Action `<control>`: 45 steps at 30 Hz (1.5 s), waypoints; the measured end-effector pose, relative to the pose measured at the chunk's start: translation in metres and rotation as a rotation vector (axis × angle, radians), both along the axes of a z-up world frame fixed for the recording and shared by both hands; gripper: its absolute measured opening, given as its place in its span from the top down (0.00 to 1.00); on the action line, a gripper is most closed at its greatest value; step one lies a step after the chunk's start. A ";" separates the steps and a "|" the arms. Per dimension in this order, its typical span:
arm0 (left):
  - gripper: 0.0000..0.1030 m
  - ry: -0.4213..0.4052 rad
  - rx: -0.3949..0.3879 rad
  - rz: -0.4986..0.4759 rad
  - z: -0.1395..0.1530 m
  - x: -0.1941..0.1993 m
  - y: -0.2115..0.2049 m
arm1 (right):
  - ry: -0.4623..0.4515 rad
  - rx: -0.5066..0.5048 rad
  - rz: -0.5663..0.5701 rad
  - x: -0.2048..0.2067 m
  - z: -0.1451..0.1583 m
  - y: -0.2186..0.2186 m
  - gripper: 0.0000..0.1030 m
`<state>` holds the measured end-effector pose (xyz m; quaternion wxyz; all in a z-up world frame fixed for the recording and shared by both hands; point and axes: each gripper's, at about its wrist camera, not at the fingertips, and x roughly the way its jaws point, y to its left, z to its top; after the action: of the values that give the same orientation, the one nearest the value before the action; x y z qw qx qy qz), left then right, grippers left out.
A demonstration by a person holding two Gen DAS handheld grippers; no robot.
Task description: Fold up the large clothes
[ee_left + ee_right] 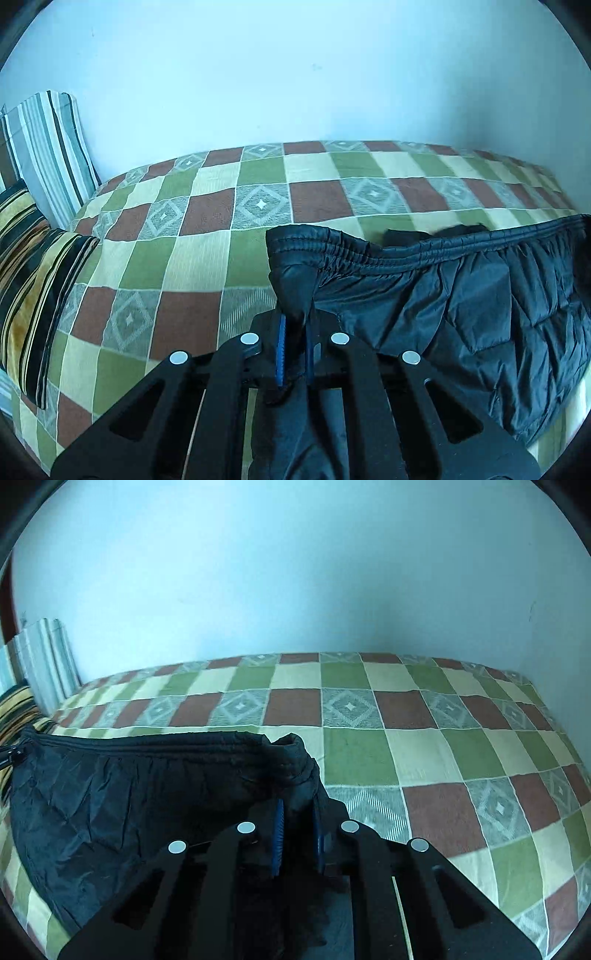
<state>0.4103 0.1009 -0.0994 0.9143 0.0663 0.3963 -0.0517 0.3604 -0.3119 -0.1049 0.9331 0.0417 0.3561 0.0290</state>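
A large dark navy quilted jacket (461,295) with an elastic hem is held up over the bed. My left gripper (295,325) is shut on its left hem corner. The cloth stretches away to the right in that view. In the right wrist view the same jacket (129,794) hangs to the left, and my right gripper (297,812) is shut on its right hem corner. A zipper end shows at the far left edge (11,757). The lower part of the jacket hangs below the grippers, out of sight.
The bed (258,206) has a checked cover in green, cream, brown and grey (424,738). A striped pillow (48,155) leans on the wall at the left, with a gold and black striped cushion (33,288) in front. A pale wall runs behind the bed.
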 end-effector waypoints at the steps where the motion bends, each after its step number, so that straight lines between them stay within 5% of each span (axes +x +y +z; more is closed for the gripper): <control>1: 0.93 0.011 0.013 0.013 -0.007 0.011 -0.004 | 0.016 -0.004 -0.008 0.009 -0.006 0.000 0.88; 15: 0.92 0.142 0.152 0.077 -0.100 0.061 -0.023 | 0.207 -0.057 -0.046 0.070 -0.094 0.012 0.87; 25: 0.92 0.142 0.126 0.091 -0.128 0.068 -0.026 | 0.231 -0.085 -0.065 0.077 -0.120 0.015 0.82; 29: 0.88 0.146 0.120 0.091 -0.125 0.069 -0.025 | 0.234 -0.085 -0.069 0.077 -0.118 0.015 0.81; 32: 0.72 0.135 0.115 0.141 -0.112 0.064 -0.016 | 0.235 -0.100 -0.073 0.076 -0.113 0.016 0.74; 38: 0.67 0.097 0.081 0.176 -0.073 0.038 -0.016 | 0.205 -0.100 -0.131 0.059 -0.074 0.017 0.66; 45: 0.63 0.083 -0.041 0.103 -0.041 0.006 -0.089 | 0.115 -0.028 -0.056 0.032 -0.037 0.088 0.66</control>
<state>0.4161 0.0116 -0.1401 0.8997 0.0250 0.4356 -0.0153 0.3922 -0.2236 -0.1414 0.9120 0.0403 0.4083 -0.0047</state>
